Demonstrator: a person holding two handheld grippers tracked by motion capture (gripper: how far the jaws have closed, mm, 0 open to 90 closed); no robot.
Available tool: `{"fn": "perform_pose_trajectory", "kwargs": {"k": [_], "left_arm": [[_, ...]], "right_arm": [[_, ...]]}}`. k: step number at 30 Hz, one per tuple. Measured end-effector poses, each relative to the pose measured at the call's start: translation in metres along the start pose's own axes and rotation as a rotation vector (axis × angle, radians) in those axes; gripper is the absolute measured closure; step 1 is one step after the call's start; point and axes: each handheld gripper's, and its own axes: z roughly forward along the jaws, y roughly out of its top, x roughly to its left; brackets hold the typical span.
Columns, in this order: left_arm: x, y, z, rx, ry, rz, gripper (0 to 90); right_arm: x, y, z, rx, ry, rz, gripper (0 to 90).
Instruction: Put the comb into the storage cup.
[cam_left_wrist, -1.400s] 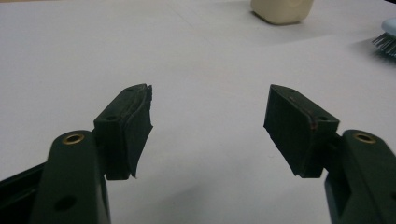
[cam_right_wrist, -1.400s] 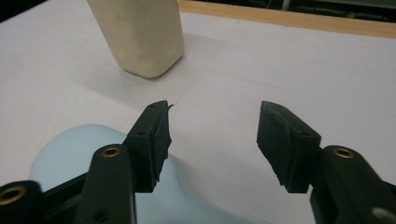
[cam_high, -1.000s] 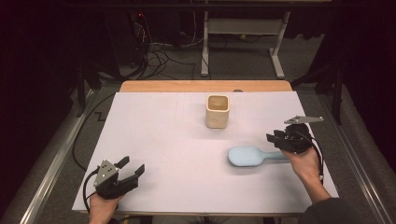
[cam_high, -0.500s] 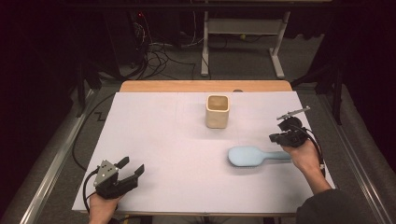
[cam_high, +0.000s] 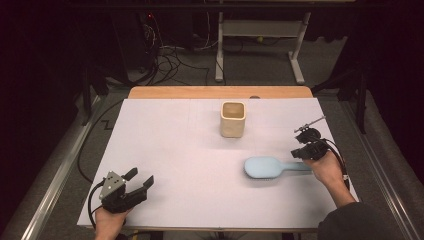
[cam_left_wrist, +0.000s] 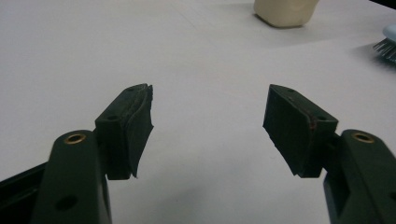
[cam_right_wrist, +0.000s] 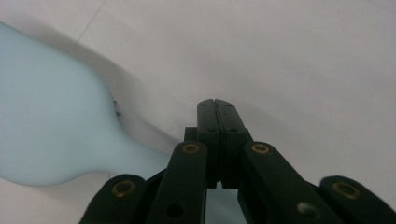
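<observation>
We press the right gripper (cam_high: 306, 151), jaws fully closed & empty, by the brush (cam_high: 272, 167) handle; left gripper (cam_high: 131, 186) waits wide open, near-left on the desk (cam_high: 165, 145).

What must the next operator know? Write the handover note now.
Left gripper: open, empty, low at the near left corner of the table.
Right gripper: jaws shut with nothing between them, right over the handle end of the brush.
Brush: lying flat near the right side, bristles down.
Cup: upright at the far middle, apart from the brush.
Done: nothing lifted yet.
Left: open the right gripper, take the handle; the brush probably goes to the cup.
</observation>
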Motion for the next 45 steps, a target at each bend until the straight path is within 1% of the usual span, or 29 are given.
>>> {"fn": "perform_pose_trajectory", "kwargs": {"k": [1, 7, 8, 9, 15, 17, 21, 27, 42, 45], "left_arm": [[0.0, 0.0, 0.0, -0.002, 0.0, 0.002, 33.2], [-0.001, 0.0, -0.001, -0.001, -0.001, 0.008, 33.3], [-0.001, 0.0, 0.0, 0.0, -0.001, 0.009, 33.4], [-0.001, 0.0, 0.0, 0.0, 0.0, 0.009, 33.3], [-0.001, 0.0, -0.001, -0.004, 0.003, 0.006, 33.4], [0.0, 0.0, -0.002, -0.007, 0.004, 0.004, 33.4], [-0.001, -0.001, -0.002, -0.002, 0.011, 0.013, 33.5], [-0.002, -0.001, -0.001, 0.005, 0.01, 0.017, 33.6], [-0.002, -0.001, -0.001, 0.007, 0.014, 0.018, 33.6], [-0.002, -0.001, -0.001, 0.007, 0.016, 0.019, 33.5]], "right_arm": [[0.0, -0.001, 0.001, 0.018, -0.004, -0.003, 90.0], [-0.003, -0.004, 0.001, 0.034, -0.006, -0.003, 90.0], [-0.003, -0.005, 0.0, 0.038, -0.006, 0.003, 90.0], [-0.005, -0.007, 0.001, 0.051, -0.008, 0.003, 90.0], [-0.008, -0.011, 0.0, 0.047, -0.006, 0.013, 90.0], [-0.009, -0.013, 0.0, 0.055, 0.0, 0.018, 90.0], [-0.008, -0.014, 0.002, 0.063, 0.004, 0.022, 90.0], [-0.008, -0.019, 0.001, 0.074, 0.014, 0.012, 90.0], [-0.002, -0.029, -0.003, 0.071, 0.034, -0.008, 90.0], [0.001, -0.033, -0.004, 0.07, 0.042, -0.013, 90.0]]}}
